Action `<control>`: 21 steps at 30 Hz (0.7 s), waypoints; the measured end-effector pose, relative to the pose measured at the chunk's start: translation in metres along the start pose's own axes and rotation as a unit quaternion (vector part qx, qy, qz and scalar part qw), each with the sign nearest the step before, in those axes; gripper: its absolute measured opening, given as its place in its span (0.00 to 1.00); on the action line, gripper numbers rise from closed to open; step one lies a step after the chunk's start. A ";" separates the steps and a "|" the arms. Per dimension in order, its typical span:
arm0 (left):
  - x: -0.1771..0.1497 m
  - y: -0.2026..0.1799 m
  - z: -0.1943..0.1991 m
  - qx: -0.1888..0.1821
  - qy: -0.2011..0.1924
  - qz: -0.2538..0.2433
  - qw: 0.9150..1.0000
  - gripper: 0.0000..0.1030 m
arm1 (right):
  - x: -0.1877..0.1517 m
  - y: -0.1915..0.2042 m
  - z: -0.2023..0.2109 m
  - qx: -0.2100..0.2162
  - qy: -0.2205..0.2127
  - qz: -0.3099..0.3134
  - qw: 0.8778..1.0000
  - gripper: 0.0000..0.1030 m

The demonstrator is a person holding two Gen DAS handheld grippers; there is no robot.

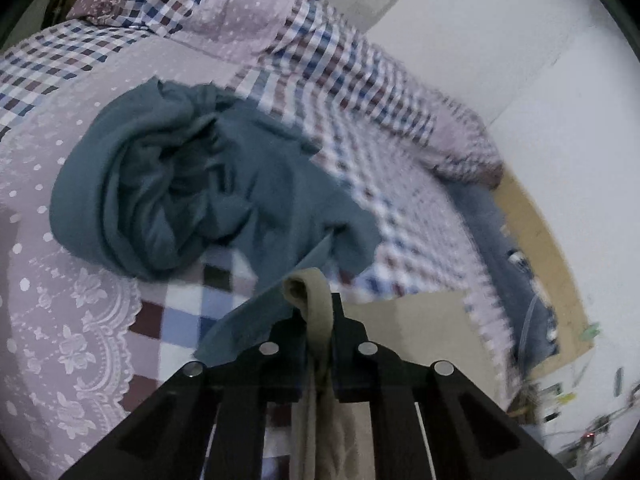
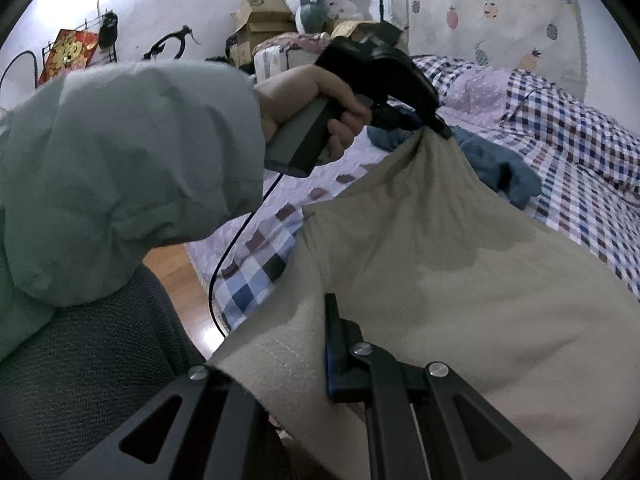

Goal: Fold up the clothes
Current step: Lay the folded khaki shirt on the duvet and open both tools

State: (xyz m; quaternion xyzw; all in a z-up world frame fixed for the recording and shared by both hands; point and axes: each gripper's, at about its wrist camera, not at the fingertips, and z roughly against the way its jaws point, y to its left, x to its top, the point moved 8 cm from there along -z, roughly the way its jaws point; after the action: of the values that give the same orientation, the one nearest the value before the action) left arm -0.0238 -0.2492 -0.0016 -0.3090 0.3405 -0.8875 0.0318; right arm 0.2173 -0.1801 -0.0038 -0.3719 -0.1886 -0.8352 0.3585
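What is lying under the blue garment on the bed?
The blue garment lies crumpled on the checked bedspread, partly over its lilac dotted part. Whether anything else sits beneath it cannot be seen; its folds cover that area completely.

The left gripper (image 1: 318,316) has its two black fingers (image 1: 347,320) drawn close together, pinching a fold of the beige garment (image 2: 460,280) between them; seen from the right wrist view it is held out and raised, gripped at its handle by the person's left hand (image 2: 308,104), which comes out of a puffy pale green sleeve (image 2: 128,176). The right gripper (image 2: 320,344) sits lower and nearer the body, its fingers clamped over the hem of the same cloth, one finger hidden beneath the fabric.
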 end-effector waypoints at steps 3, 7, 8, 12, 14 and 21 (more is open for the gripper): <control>0.008 -0.012 0.010 -0.034 -0.020 0.016 0.999 0.07 | 0.003 -0.005 0.011 -0.005 -0.013 -0.012 1.000 0.04; 0.015 -0.029 0.014 -0.064 -0.033 0.027 0.997 0.07 | 0.002 -0.016 0.030 -0.015 -0.027 -0.040 0.999 0.04; 0.017 -0.034 0.014 -0.073 -0.035 0.032 0.996 0.07 | 0.002 -0.019 0.036 -0.018 -0.030 -0.046 0.998 0.04; 0.022 -0.052 0.013 -0.100 -0.051 0.056 0.992 0.06 | 0.000 -0.033 0.063 -0.037 -0.048 -0.074 0.995 0.04; 0.025 -0.063 0.013 -0.115 -0.059 0.070 0.989 0.06 | -0.001 -0.040 0.081 -0.050 -0.060 -0.085 0.993 0.04; 0.029 -0.117 -0.010 -0.140 -0.064 0.077 0.985 0.06 | -0.006 -0.064 0.134 -0.095 -0.098 -0.132 0.982 0.04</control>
State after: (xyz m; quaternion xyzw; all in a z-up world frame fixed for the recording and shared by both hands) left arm -0.0348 -0.1616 0.0815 -0.3395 0.4814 -0.8043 0.0786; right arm 0.2382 -0.0566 0.0766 -0.4560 -0.1903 -0.8489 0.1879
